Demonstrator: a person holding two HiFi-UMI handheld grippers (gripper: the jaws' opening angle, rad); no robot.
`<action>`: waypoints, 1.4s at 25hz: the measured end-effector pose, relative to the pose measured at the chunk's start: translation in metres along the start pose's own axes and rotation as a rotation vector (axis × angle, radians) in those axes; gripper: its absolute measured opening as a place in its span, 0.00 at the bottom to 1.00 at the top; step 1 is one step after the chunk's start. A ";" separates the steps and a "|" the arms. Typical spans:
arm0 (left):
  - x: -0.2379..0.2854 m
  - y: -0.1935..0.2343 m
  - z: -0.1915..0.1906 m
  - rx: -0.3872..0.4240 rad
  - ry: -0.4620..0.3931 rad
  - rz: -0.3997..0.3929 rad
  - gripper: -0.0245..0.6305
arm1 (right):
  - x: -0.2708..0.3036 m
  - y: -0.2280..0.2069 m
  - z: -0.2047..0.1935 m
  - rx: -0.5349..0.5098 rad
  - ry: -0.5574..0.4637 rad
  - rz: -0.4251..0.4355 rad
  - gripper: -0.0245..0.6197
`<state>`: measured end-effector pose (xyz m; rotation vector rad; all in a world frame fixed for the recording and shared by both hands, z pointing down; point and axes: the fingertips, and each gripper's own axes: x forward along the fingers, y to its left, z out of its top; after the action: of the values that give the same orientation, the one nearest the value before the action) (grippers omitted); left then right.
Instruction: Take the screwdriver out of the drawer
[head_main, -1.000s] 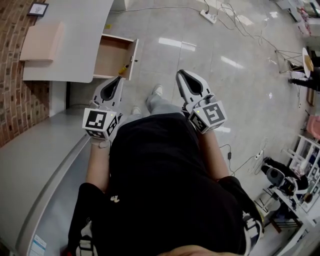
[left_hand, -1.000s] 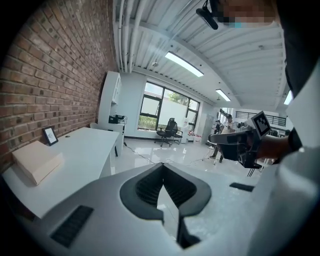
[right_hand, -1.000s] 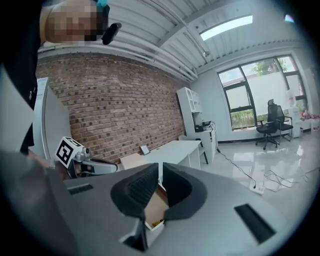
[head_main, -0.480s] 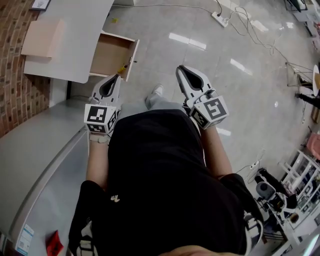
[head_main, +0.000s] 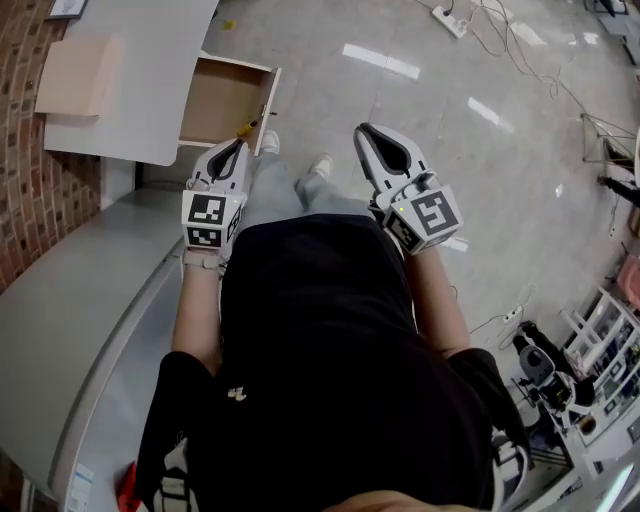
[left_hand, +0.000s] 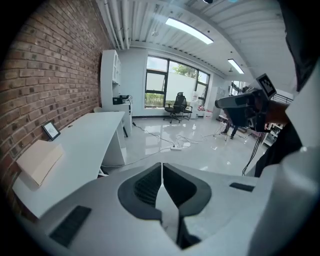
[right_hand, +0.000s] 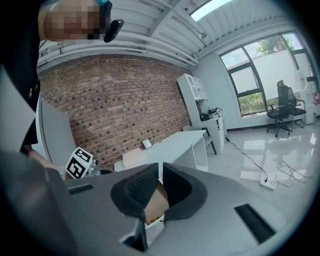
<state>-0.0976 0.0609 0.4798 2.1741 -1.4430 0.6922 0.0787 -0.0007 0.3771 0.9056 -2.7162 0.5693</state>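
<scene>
- Your left gripper (head_main: 239, 147) has its two fingers pressed together at the tips. In the left gripper view (left_hand: 161, 167) there is nothing between them.
- Your right gripper (head_main: 362, 130) also has its fingers closed tip to tip with nothing pinched; the right gripper view (right_hand: 160, 167) shows this.
- The drawer (head_main: 215, 100) stands pulled open from the front edge of the white desk (head_main: 150, 60).
- The screwdriver (head_main: 246, 129) lies inside the drawer. Its yellow handle is against the drawer's front panel, at the front corner nearest you.
- Your left gripper's tips point at that same corner and, in the head view, sit just beside it, not touching the screwdriver.
- Your right gripper is held over the floor, well apart from the drawer.
- A flat cardboard box (head_main: 75, 78) rests on the desk top near its edge by the brick wall (head_main: 30, 190).
</scene>
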 end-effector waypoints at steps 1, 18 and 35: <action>0.006 0.004 -0.004 0.008 0.014 -0.013 0.04 | 0.003 0.001 0.000 0.002 0.002 -0.011 0.08; 0.112 0.049 -0.111 0.196 0.309 -0.247 0.05 | 0.042 -0.012 -0.014 0.079 0.083 -0.243 0.08; 0.195 0.071 -0.232 0.270 0.637 -0.317 0.16 | 0.062 -0.022 -0.023 0.101 0.152 -0.337 0.08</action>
<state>-0.1372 0.0374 0.7881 2.0203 -0.6942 1.3562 0.0458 -0.0394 0.4243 1.2562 -2.3485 0.6762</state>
